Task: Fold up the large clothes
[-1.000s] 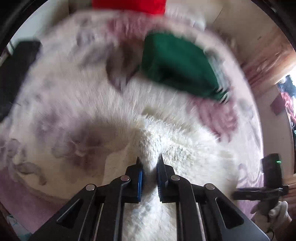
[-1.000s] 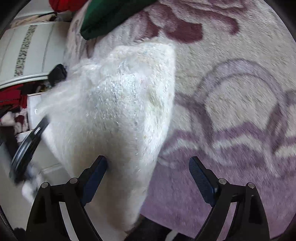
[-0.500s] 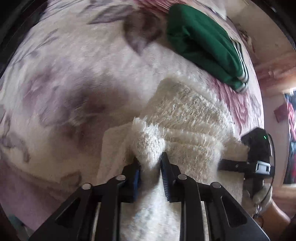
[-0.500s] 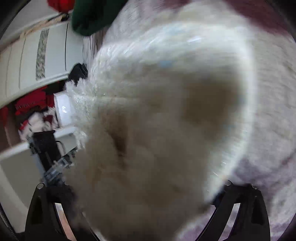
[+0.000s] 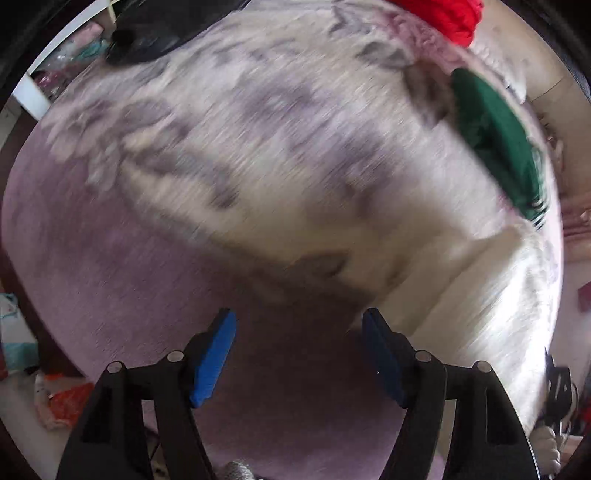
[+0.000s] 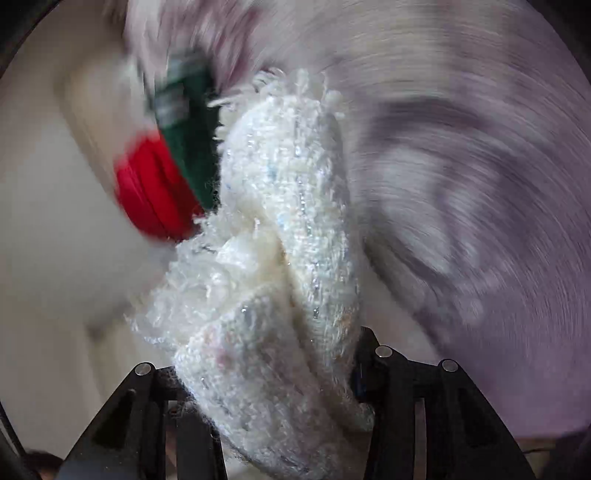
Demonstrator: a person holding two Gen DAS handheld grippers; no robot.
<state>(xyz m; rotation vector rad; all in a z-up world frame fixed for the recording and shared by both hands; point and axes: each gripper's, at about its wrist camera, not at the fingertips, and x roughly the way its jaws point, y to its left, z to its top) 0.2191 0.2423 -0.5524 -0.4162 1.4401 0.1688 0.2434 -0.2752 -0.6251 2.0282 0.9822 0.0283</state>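
On the left side, the left gripper (image 5: 297, 354) points down at the purple and cream rug (image 5: 258, 147). Its blue pads (image 5: 212, 360) stand far apart, and only rug shows between them. The jaws have just been opening, and they hold nothing. The picture is blurry. Past the right pad, the fluffy white sweater (image 5: 491, 306) lies on the rug at the right edge. Farther back on the right lies a folded green garment (image 5: 498, 144). A red garment (image 5: 443, 14) sits at the top.

On the right side, the right gripper (image 6: 266, 373) has a thick bunch of the fluffy white sweater (image 6: 280, 236) between its jaws. The jaws have just been closing, and the fluffy cloth fills the gap and hides the pads. The sweater sticks up and away from the gripper in a tall bundle. Just to its left show the green garment (image 6: 192, 136) and the red garment (image 6: 147, 188), both blurry. The rug (image 6: 480, 166) swirls past on the right.
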